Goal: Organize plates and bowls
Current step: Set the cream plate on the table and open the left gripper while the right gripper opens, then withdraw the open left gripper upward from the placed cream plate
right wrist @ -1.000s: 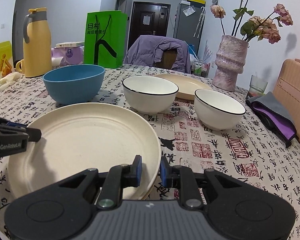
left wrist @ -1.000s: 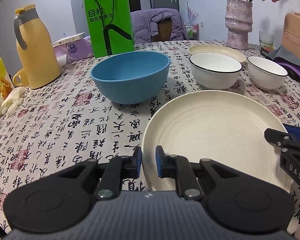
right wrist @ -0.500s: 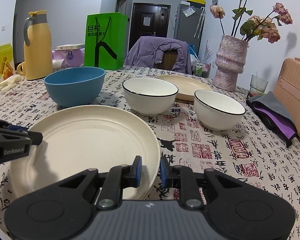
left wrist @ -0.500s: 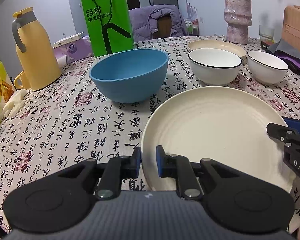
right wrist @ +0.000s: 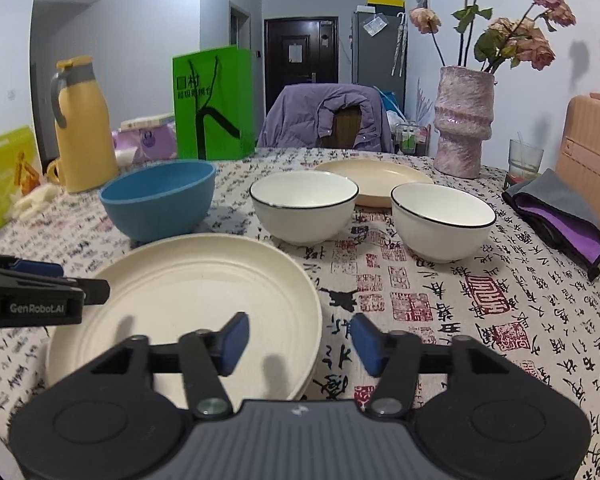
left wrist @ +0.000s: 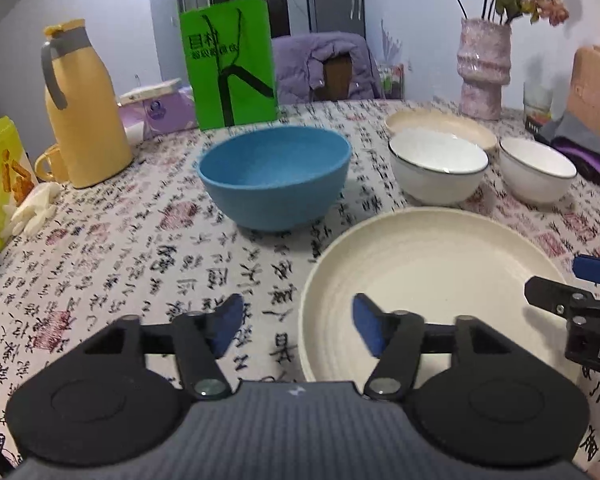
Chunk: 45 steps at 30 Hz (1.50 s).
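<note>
Both tongs, the left tongs (left wrist: 298, 330) and right tongs (right wrist: 298, 344), have just been opening and stand apart astride opposite rims of the cream plate (right wrist: 188, 300) on the tabletop (right wrist: 480, 320), pads clear. Behind the plate sit a blue bowl (right wrist: 160, 200) and two white bowls (right wrist: 304, 206).

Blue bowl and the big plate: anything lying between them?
Nothing: only bare tablecloth separates the blue bowl from the big plate. The left wrist view shows it best.
</note>
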Available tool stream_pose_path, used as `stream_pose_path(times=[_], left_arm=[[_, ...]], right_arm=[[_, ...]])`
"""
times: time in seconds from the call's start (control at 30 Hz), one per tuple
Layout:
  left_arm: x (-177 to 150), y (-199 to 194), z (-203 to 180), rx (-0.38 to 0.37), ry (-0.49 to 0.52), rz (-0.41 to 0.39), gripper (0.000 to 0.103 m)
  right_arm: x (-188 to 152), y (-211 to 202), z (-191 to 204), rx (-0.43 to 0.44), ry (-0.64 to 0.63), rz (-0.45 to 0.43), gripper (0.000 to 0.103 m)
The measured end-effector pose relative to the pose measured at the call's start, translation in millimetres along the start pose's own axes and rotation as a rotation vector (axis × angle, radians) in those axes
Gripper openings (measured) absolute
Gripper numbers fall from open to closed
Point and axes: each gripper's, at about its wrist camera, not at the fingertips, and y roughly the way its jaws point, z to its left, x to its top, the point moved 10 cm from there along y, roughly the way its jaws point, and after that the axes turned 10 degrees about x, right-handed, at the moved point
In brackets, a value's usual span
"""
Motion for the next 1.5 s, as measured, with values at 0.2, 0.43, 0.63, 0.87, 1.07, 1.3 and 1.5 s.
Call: stream_pose_path(times=[0.2, 0.43, 0.63, 0.87, 1.07, 1.3, 1.5], left_arm=[[11, -13, 7, -0.023, -0.039, -0.075, 0.103], [26, -32, 13, -0.074, -0.113, -0.164, 0.103], [31, -38, 15, -0.068, -0.138, -0.187, 0.103], [31, -43, 16, -0.069, -0.143, -0.192, 0.103], [33, -50, 16, -0.073, -0.148, -0.205, 0.103], [33, -54, 14, -0.078, -0.152, -0.208, 0.103], [33, -59, 15, -0.083, -0.157, -0.218, 0.103]], right_arm=[[7, -8, -7, 0.035, 0.058, -0.043, 0.103], [14, -19, -13, 0.054, 0.088, -0.082, 0.103], [19, -24, -16, 0.064, 0.101, -0.099, 0.103], [26, -34, -18, 0.087, 0.122, -0.123, 0.103], [30, -43, -21, 0.084, 0.122, -0.141, 0.103], [34, -49, -23, 0.093, 0.132, -0.147, 0.103], [42, -52, -21, 0.084, 0.114, -0.14, 0.103]])
